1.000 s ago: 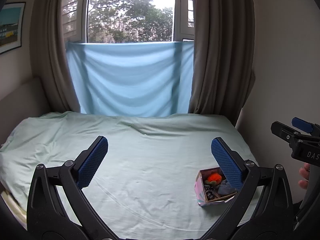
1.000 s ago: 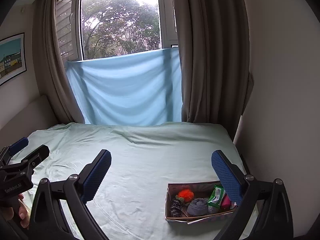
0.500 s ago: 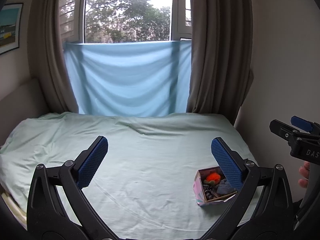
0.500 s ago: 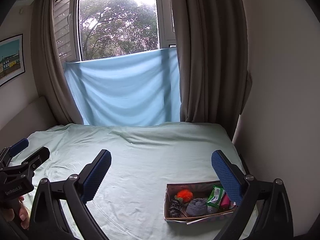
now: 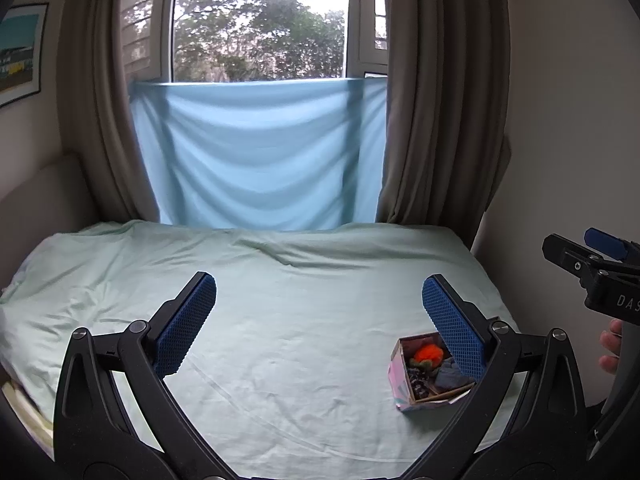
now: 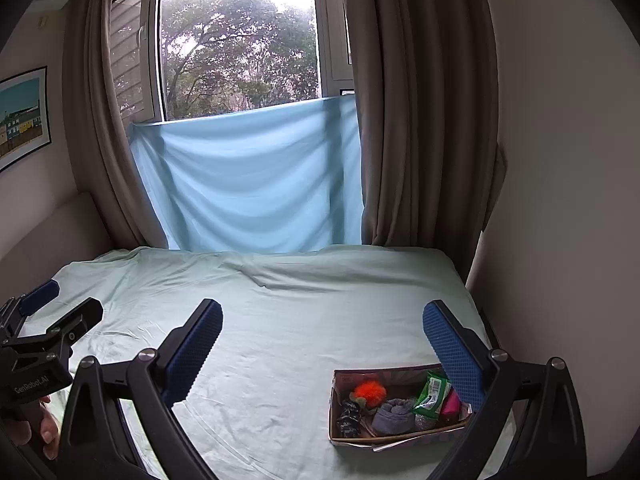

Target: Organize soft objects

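- Your left gripper (image 5: 316,312) is wide open and holds nothing
- Your right gripper (image 6: 322,338) is wide open too, with nothing in it
- Both hang above the bed (image 6: 280,320), not touching anything
- The small box (image 6: 400,438) sits near the right edge of the bed, close to the near corner
- Inside it you can see an orange fluffy ball (image 6: 370,391), a grey sock (image 6: 394,418), a green packet (image 6: 432,394) and something pink (image 6: 451,402)
- The box is light, so I think it may slide or tip when you pull a thing out
- It sits close to the edge, so a push could knock it off the bed
- The soft things lie packed together, so you may grab two at once
- The green packet may not be soft, so check before you sort it
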The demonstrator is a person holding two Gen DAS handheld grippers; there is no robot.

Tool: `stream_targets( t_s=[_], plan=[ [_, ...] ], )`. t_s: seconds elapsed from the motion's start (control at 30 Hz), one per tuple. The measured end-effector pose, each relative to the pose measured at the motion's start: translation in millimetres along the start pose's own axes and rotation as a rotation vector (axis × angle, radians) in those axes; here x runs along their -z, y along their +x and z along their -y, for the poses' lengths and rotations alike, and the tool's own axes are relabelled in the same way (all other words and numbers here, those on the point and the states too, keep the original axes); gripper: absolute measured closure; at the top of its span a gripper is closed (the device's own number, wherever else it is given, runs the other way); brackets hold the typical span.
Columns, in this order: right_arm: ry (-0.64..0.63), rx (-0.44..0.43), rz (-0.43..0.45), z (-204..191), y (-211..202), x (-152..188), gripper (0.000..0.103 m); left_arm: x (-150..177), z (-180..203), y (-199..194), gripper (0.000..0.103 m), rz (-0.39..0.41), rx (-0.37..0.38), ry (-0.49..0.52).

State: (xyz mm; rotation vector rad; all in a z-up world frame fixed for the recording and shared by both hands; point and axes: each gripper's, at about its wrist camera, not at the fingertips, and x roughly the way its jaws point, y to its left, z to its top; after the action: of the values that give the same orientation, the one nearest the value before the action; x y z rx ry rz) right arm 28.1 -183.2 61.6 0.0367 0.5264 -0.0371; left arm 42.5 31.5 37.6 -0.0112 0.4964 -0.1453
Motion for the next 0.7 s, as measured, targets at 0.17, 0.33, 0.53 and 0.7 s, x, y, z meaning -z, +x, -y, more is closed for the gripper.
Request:
stream_targets(
  t_s=[0.17,0.33,0.53,0.7],
  plan=[
    [-0.002,-0.002,-0.002,-0.1,2.5,-1.9,0.003,1.9,-0.1,0.8,0.0,0.001,-0.008,-0.004],
    [-0.003,-0.003,-0.001,-0.2,4.4,-2.3,0.003,3.2,0.5,2.5,0.0,0.0,-0.026,-0.004],
    [-0.001,-0.005,-0.003,1.0,7.0,-2.3,0.003,5.3,1.2,8.6,0.0,-0.007,-0.035,-0.013],
    [0.007,-0.005,-0.019,1.5,13.1,-0.6,0.003,11.3,-0.1,17.6,0.0,-0.035,-0.005,-0.028]
  ],
)
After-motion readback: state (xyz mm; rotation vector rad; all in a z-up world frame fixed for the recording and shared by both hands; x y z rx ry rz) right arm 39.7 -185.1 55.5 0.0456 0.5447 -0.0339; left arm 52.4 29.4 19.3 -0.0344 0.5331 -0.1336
